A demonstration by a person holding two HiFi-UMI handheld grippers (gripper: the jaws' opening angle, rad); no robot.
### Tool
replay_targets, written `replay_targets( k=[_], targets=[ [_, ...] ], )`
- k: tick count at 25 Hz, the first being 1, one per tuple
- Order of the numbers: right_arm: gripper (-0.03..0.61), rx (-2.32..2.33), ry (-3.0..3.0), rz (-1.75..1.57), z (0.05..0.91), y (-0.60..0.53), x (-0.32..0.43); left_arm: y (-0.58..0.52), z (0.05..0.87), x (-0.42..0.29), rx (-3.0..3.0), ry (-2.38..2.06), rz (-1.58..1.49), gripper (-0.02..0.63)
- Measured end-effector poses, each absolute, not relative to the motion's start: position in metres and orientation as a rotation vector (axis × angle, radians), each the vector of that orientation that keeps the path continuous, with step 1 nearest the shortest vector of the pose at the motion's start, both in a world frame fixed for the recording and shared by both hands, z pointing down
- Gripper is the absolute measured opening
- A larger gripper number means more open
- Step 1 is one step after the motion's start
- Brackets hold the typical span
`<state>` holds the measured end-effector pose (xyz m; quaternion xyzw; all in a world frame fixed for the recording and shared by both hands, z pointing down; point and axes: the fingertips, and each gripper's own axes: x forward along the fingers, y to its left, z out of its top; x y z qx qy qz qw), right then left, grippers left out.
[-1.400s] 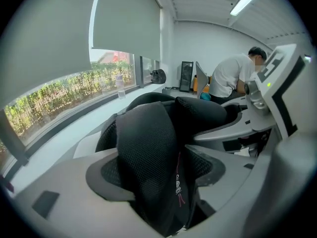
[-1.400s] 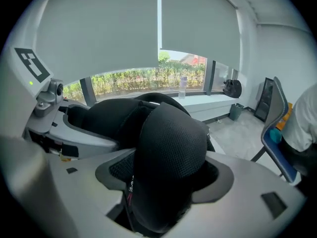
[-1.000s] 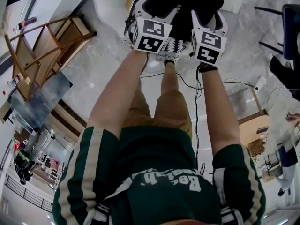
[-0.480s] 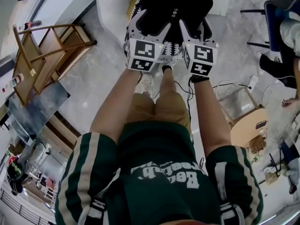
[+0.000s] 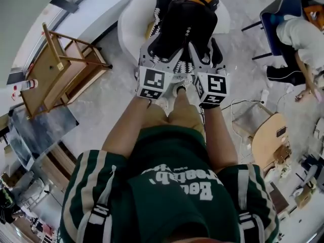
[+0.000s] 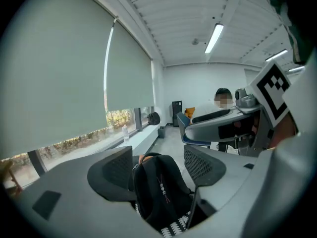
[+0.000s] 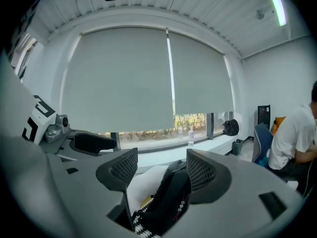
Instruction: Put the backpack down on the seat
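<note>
A black backpack (image 5: 183, 25) with an orange patch at its top hangs in front of me, over a white round seat (image 5: 131, 23). My left gripper (image 5: 164, 47) is shut on its lower left side and my right gripper (image 5: 205, 48) on its lower right side. In the left gripper view the backpack (image 6: 161, 195) fills the gap of the left gripper (image 6: 158, 167). The right gripper view shows the backpack (image 7: 171, 202) inside the right gripper (image 7: 161, 171), with the white seat (image 7: 143, 182) behind it. Whether the pack touches the seat is hidden.
A wooden chair frame (image 5: 56, 67) lies tipped at the left. A seated person (image 5: 304, 34) on a blue chair (image 5: 276, 13) is at the right. A round wooden table (image 5: 268, 142) and floor cables (image 5: 243, 103) lie near my right leg. Windows line the far wall.
Both grippers carried the backpack forward, and it now hangs over the white seat. The seat, the wooden frame and the blue chair have come further into view.
</note>
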<state>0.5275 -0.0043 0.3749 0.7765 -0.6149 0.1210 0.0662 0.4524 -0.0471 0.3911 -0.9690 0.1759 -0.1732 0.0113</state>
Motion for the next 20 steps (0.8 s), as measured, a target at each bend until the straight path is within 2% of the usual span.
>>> replay_targets(
  k=[9, 20],
  targets=[
    [0.287, 2.337, -1.906, 0.188, 0.255, 0.069, 0.457, 0.016, 0.268, 0.379, -3.018, 0.514, -0.389, 0.337],
    [0.285, 2.300, -2.013, 0.129, 0.198, 0.131, 0.446, 0.077, 0.192, 0.379, -2.953, 0.461, -0.246, 0.336]
  ],
)
